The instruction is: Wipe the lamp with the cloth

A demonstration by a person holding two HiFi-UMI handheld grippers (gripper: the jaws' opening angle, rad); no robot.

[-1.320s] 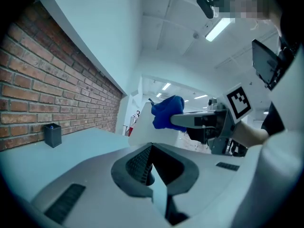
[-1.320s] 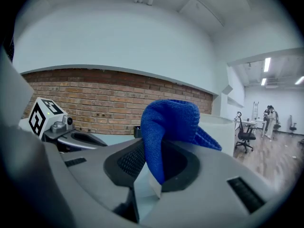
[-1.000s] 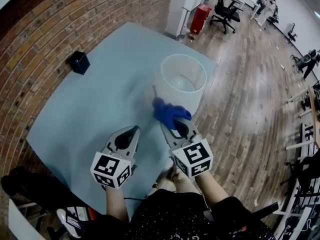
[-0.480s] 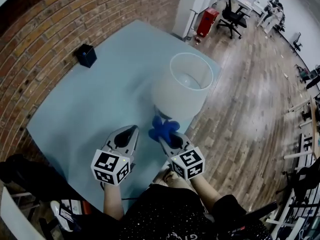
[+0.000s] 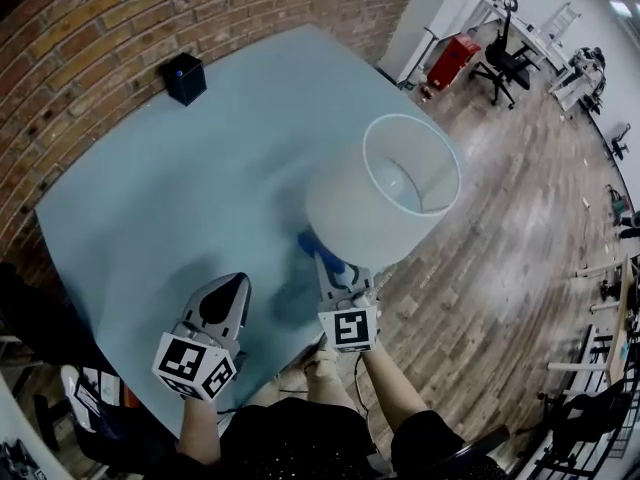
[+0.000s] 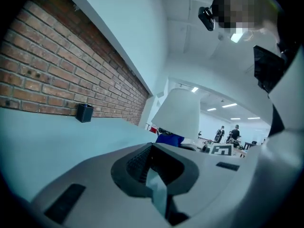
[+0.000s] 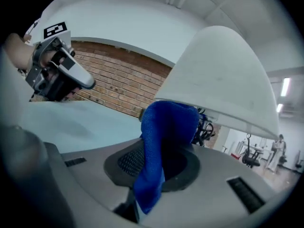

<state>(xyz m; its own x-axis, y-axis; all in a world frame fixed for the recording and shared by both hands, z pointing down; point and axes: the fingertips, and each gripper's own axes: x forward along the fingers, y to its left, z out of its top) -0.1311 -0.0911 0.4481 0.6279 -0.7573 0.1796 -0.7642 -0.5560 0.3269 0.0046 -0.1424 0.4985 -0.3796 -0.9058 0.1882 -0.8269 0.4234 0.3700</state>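
your right gripper (image 5: 328, 266), jaws clamped on the blue cloth (image 7: 164, 141), has it at the bottom edge of the lamp (image 5: 385, 193) at frame centre, left gripper (image 5: 226, 298) closed and empty at lower left; wiping looks under way, most of the shade likely left.

Right gripper (image 5: 322, 260) has carried the blue cloth (image 5: 309, 242) from the lampshade (image 5: 350, 208) wall to beneath its lower rim. Left gripper (image 5: 237, 286) now stands further from it.

open office: desks, swivel chairs (image 5: 505, 63)
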